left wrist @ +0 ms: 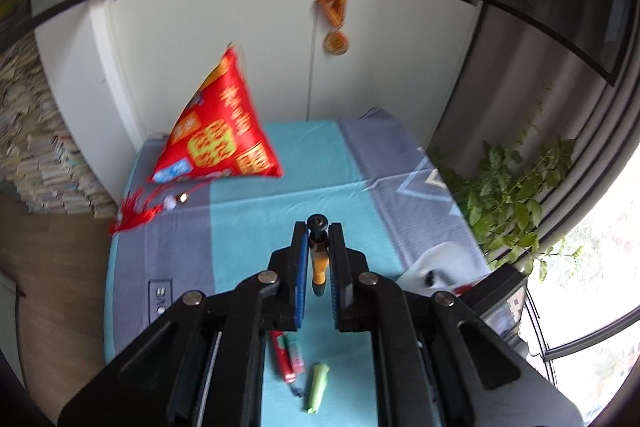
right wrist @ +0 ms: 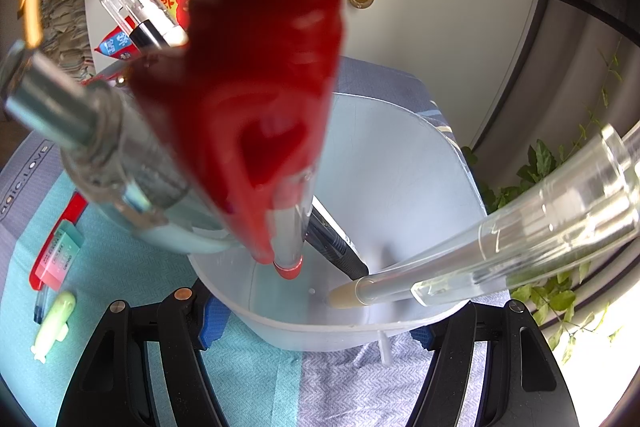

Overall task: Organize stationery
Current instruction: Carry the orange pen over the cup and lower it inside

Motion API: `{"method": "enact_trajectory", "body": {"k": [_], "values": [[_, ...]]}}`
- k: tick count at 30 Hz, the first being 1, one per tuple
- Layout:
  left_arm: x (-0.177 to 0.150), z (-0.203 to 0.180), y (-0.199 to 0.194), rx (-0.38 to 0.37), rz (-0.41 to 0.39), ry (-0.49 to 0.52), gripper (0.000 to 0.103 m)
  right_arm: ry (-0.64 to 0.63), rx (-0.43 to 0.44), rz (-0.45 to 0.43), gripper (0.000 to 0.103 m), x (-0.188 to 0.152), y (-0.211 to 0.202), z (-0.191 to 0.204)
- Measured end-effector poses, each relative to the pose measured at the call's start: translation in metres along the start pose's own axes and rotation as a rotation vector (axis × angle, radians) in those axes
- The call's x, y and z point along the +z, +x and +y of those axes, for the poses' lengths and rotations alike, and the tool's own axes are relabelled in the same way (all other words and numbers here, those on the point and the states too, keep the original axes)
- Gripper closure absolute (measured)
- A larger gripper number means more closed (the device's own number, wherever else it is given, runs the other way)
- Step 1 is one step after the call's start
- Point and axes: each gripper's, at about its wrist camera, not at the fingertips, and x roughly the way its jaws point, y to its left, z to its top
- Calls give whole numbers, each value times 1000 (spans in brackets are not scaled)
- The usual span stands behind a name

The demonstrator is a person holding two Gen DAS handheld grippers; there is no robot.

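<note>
Up close, our left gripper [left wrist: 319, 259] is clamped on a yellow-and-black pen [left wrist: 318, 259], above the teal-and-grey cloth [left wrist: 256, 227]. Our right gripper [right wrist: 320, 327] hugs the translucent plastic pen cup [right wrist: 400, 163], stuffed with pens.

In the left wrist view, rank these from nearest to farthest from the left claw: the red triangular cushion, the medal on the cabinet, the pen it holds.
1. The orange and black pen, clamped in the left claw.
2. The red triangular cushion, up left on the cloth.
3. The medal, hanging on the cabinet behind.
</note>
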Motion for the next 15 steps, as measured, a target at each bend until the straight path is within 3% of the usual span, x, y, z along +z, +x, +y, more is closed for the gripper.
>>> {"method": "enact_trajectory", "body": {"k": [7, 15], "values": [[23, -50, -1, -107, -43, 55, 95, 0, 0, 0, 32, 0, 0, 0], [25, -95, 17, -179, 6, 128, 95, 1, 0, 0, 32, 0, 0, 1]]}}
